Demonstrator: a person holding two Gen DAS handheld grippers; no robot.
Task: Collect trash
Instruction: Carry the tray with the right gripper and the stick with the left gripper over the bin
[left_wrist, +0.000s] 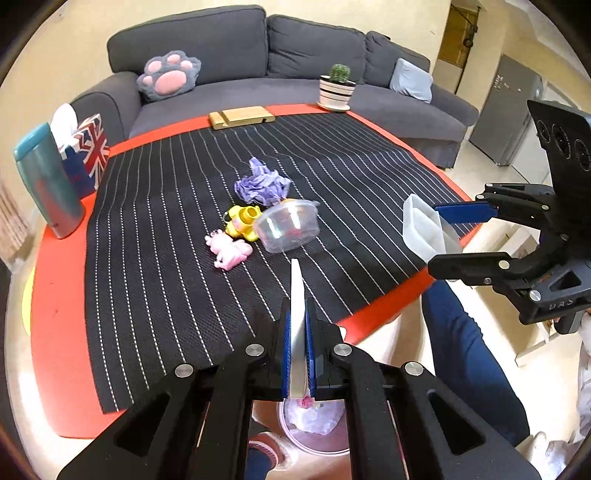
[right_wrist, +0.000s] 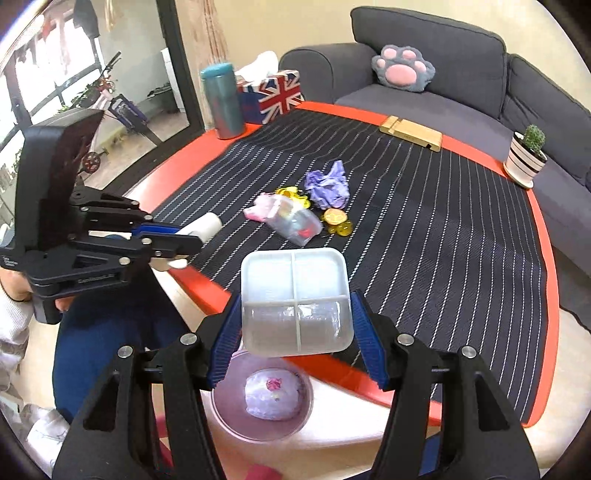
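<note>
My left gripper (left_wrist: 297, 325) is shut on a thin white lid (left_wrist: 297, 295), held edge-on above the table's near edge; it also shows in the right wrist view (right_wrist: 192, 236). My right gripper (right_wrist: 295, 317) is shut on a white four-compartment plastic tray (right_wrist: 295, 291), held over a pink trash bin (right_wrist: 262, 402) on the floor; the tray also shows in the left wrist view (left_wrist: 424, 229). On the striped mat lie a crumpled purple wrapper (left_wrist: 262, 182), a clear plastic tub (left_wrist: 286, 225), a yellow toy (left_wrist: 242, 221) and a pink toy (left_wrist: 229, 251).
A red table (left_wrist: 55, 295) carries a teal tumbler (left_wrist: 48, 184), a Union Jack tissue box (left_wrist: 88, 151), a wooden stand (left_wrist: 242, 117) and a potted cactus (left_wrist: 337, 88). A grey sofa (left_wrist: 258, 55) stands behind. The person's blue-clad legs (left_wrist: 469, 354) are beside the bin.
</note>
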